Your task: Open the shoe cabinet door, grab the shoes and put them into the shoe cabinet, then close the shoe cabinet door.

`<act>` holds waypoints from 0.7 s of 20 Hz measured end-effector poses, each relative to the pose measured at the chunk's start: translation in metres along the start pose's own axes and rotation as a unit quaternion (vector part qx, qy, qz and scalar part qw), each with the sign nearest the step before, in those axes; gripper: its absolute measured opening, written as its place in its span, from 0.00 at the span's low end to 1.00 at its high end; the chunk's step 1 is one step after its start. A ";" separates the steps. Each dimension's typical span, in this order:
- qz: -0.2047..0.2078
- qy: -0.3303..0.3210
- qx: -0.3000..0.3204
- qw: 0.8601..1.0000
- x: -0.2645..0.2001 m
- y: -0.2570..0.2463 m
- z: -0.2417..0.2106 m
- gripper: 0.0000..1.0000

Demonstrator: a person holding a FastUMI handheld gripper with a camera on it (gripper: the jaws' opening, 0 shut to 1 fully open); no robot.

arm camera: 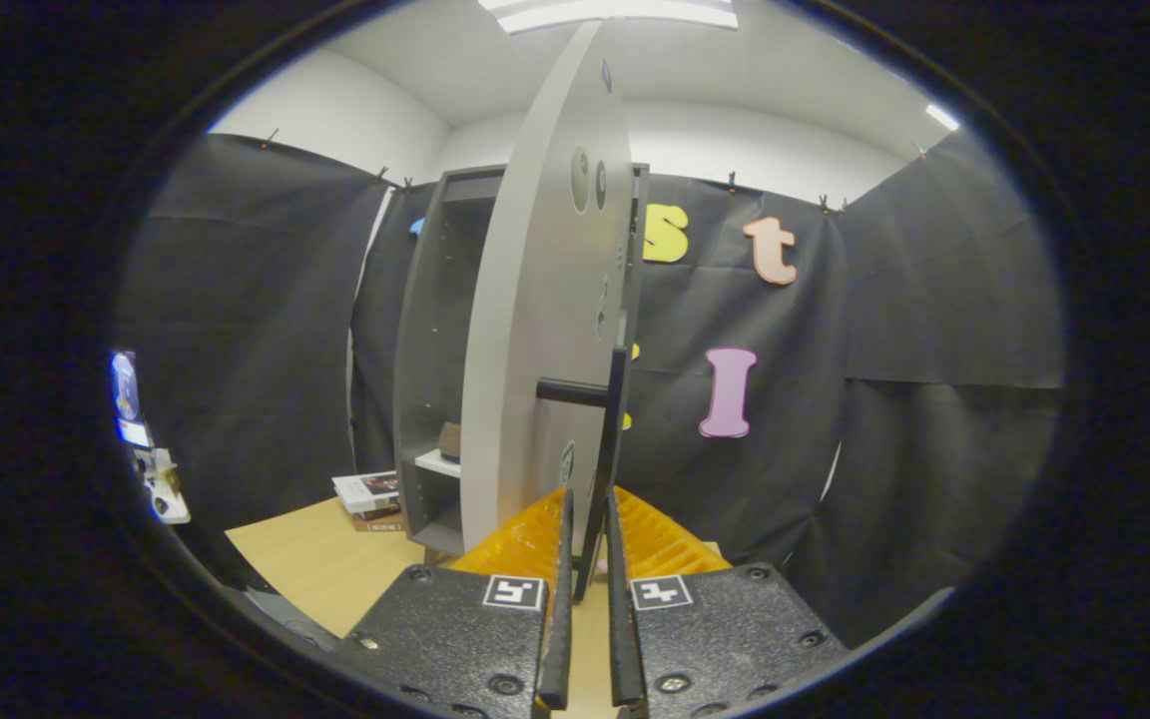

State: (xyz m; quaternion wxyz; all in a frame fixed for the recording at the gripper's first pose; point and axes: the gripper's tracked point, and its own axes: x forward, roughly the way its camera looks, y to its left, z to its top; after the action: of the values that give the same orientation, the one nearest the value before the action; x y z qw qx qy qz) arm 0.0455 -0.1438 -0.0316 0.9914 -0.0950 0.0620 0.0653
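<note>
The grey shoe cabinet point(432, 330) stands on the wooden table with its door point(545, 300) swung open, and I see the door nearly edge-on. The door's black bar handle point(616, 419) runs down between my fingers. My gripper point(588, 504) is shut on the lower part of that handle, one finger on each side. Inside the cabinet, a brownish object point(449, 439), possibly a shoe, rests on a white shelf point(435, 462); most of it is hidden by the door.
A small stack of books point(370, 494) lies on the wooden tabletop point(325, 559) left of the cabinet's base. Black cloth walls close in the booth behind and on both sides. Some small items point(151, 469) sit at the far left.
</note>
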 end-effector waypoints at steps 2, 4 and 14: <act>-0.023 -0.004 -0.004 1.000 0.001 -0.027 0.003 0.13; -0.003 0.000 0.031 1.000 -0.002 -0.033 0.000 0.13; -0.097 -0.046 0.053 0.993 -0.061 -0.064 0.026 0.74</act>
State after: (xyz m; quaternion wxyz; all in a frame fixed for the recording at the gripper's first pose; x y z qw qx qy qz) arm -0.0027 -0.2084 0.0136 0.9985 -0.0447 0.0103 -0.0301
